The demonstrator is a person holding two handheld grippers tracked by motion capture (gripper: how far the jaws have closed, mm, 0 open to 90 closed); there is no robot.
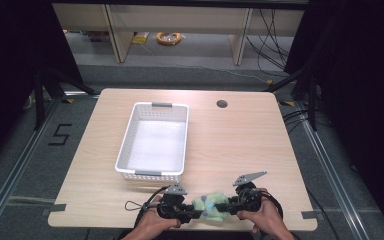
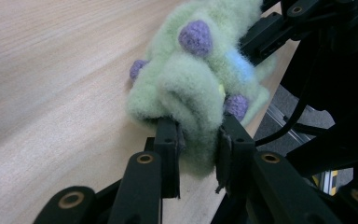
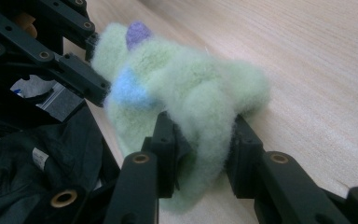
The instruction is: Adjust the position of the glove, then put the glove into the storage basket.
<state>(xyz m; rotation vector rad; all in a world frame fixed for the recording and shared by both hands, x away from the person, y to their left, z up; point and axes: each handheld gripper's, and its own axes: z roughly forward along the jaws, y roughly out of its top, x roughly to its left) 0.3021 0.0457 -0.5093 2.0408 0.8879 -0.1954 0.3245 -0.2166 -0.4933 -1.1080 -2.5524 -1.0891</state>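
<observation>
A fluffy pale-green cloth (image 1: 209,207) with purple and blue bobbles lies bunched at the table's near edge, between my two grippers. My left gripper (image 1: 194,215) comes in from the left, and in the left gripper view its jaws pinch a fold of the cloth (image 2: 191,88); the left gripper (image 2: 198,140) is shut on it. From the right, my right gripper (image 1: 222,206) grips the other end. Its jaws squeeze a thick fold of the cloth (image 3: 186,93) in the right gripper view, with the right gripper (image 3: 204,140) shut on it. Both grippers face each other across the cloth.
A white perforated basket (image 1: 155,140) stands left of centre on the wooden table (image 1: 240,145), just beyond my left gripper. A round cable hole (image 1: 222,104) sits at the far right of the tabletop. The table's near edge runs right under the cloth.
</observation>
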